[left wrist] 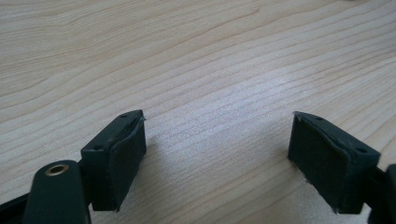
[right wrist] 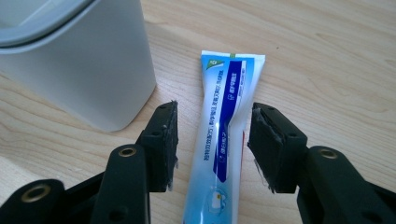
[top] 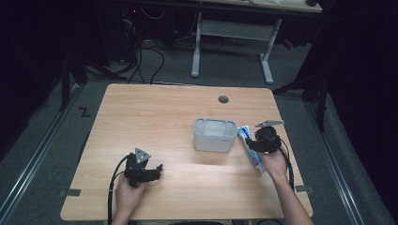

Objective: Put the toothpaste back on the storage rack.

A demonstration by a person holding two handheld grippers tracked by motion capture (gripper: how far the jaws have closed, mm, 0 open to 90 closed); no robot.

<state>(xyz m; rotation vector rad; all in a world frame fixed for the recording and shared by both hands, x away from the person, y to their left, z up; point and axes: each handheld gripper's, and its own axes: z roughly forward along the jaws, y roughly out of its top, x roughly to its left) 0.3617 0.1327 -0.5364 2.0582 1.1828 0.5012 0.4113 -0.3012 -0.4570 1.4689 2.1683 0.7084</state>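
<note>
In the high view, a pale wooden tabletop (top: pixel 155 117) carries a grey container (top: pixel 214 135) right of its middle. A toothpaste tube (top: pixel 251 149) lies flat just to the right of the container, near it but apart, its crimped end pointing toward the far side of the tabletop. The right gripper (top: pixel 261 144) sits over the tube's middle, held by the person's right hand (top: pixel 274 163), with a grey 3-cornered plate on top. Well apart, toward the near left part of the tabletop, the left gripper (top: pixel 157 171) rests low in the left hand (top: pixel 126 194), pointing right, its cable trailing back to the table edge.

In the left gripper view, the 2 black jaws of the left gripper (left wrist: pixel 217 154) stand wide apart over bare wood grain, with nothing between them.

In the right gripper view, the right gripper (right wrist: pixel 212 149) straddles the toothpaste tube (right wrist: pixel 229 121), which runs between the 2 jaws from the bottom edge up to its flat crimped end. The jaws stand about half open. The left pad looks just beside the tube's edge and the right pad close to the other edge, neither visibly pressing it; the tube lies flat on the wood. The grey container (right wrist: pixel 84 70) stands just left of the tube.
</note>
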